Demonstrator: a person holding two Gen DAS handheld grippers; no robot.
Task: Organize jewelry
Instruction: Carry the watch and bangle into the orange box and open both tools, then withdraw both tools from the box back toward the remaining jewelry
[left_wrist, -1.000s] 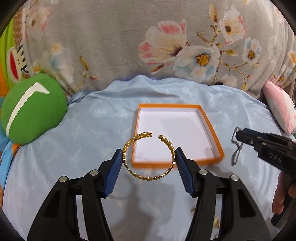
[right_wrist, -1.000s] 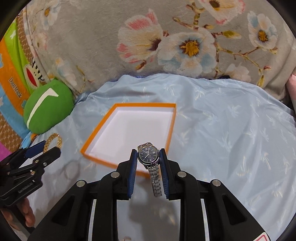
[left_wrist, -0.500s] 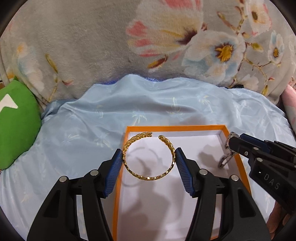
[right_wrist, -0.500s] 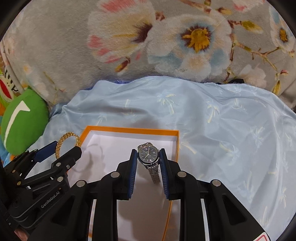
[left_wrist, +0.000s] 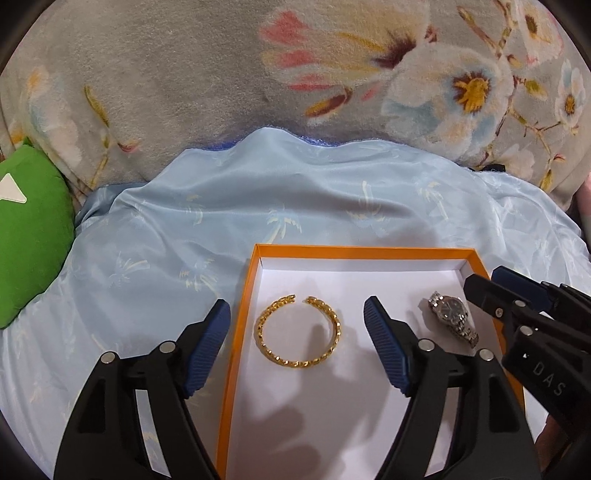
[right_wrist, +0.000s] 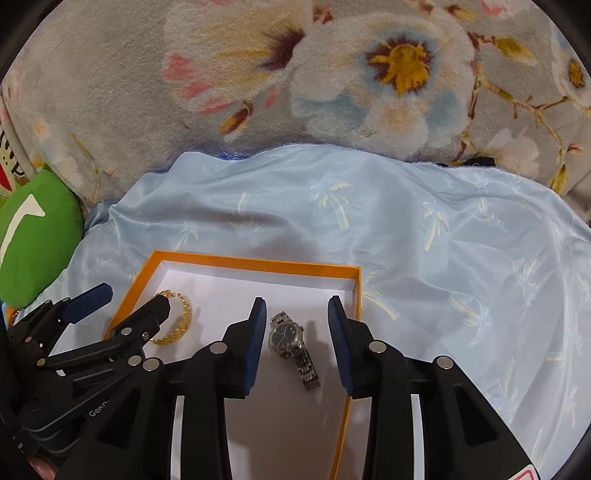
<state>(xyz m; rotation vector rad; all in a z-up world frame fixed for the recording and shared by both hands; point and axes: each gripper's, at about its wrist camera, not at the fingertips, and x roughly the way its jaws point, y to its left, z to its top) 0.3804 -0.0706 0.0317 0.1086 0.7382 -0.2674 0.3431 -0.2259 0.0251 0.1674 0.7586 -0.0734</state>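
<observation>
Released bracelet (left_wrist: 298, 335) and watch (right_wrist: 291, 345) in box (left_wrist: 362, 252), jaws apart

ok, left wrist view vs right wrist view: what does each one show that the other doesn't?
Only the left wrist view shows the whole gold bracelet, gap facing away. Only the right wrist view shows the entire watch with its band, plus the box's right wall against the blue cloth. Both show the orange box, both pieces lying inside, the green cushion, the floral blanket, and both sets of jaws spread open.

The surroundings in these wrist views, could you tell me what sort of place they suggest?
Probably a bedroom, on a bed: a light blue satin sheet, a plush floral blanket behind, and a green cushion beside it.
</observation>
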